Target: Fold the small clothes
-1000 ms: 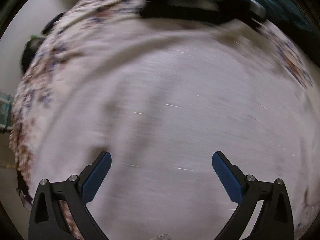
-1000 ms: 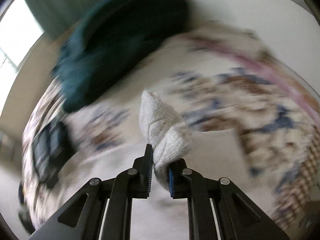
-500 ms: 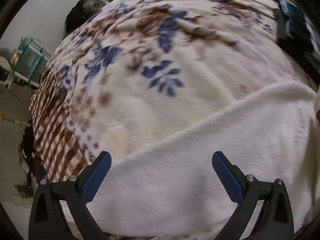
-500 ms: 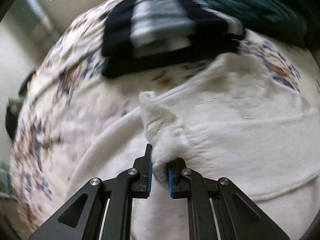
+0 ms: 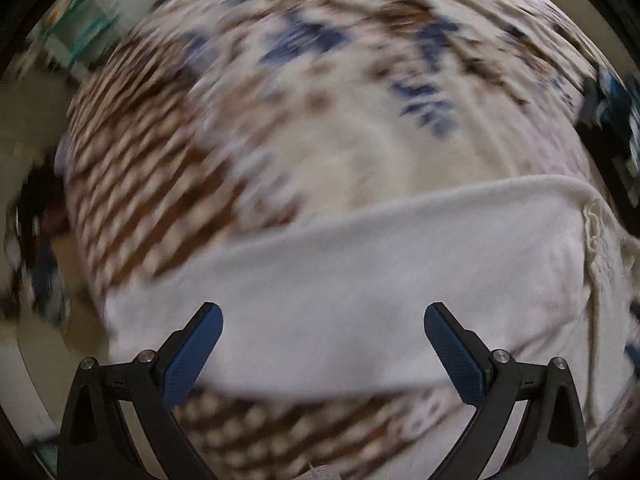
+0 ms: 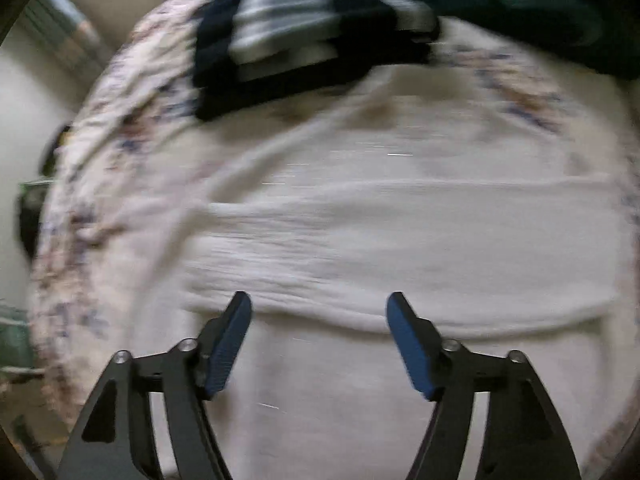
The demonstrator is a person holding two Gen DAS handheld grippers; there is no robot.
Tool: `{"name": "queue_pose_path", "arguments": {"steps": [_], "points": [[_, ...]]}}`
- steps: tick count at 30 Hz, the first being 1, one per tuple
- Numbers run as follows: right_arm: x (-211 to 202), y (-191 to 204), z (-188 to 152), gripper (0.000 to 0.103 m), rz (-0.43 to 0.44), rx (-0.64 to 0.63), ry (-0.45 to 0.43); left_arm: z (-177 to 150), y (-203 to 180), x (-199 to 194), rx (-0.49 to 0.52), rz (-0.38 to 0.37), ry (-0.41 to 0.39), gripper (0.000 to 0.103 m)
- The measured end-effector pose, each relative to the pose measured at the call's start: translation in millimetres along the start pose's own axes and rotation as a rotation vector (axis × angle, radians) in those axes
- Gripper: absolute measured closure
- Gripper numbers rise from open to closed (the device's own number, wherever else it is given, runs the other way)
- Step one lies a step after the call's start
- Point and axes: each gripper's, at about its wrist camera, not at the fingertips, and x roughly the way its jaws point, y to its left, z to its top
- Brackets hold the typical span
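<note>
- My right gripper [image 6: 318,312] is nearest in its view: the jaws have just been opening and stand wide, nothing between them. The cream cloth it pinched lies flat below, so I judge the fold was just dropped in place.
- My left gripper [image 5: 322,320] also stands wide and empty over the garment [image 5: 360,280], pointing down at it; I read it as free to smooth the cloth or take the next edge.
- The garment, a cream top, lies spread on the blanket [image 5: 200,160]. In the right view a folded layer [image 6: 400,248] lies across it, its lower edge running just past the fingertips.
- In the left view a lace trim [image 5: 596,232] shows at the garment's right edge, likely a neckline or hem; too blurred to tell which.
- Beyond, a striped dark stack [image 6: 304,40] sits on the blanket near the garment's far edge, probably finished pieces kept out of the way.
- Farthest, a teal cloth [image 6: 520,4] lies at the top right; what it is I cannot tell.
</note>
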Motion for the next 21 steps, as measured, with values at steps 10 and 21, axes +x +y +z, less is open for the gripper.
{"name": "queue_pose_path", "arguments": {"steps": [10, 21], "points": [[-4, -60, -28, 0.006, -0.066, 0.008, 0.051, -68, 140, 40, -0.669, -0.163, 0.113, 0.000], [-16, -78, -34, 0.006, -0.264, -0.059, 0.054, -3, 161, 28, -0.774, -0.118, -0.198, 0.092]]}}
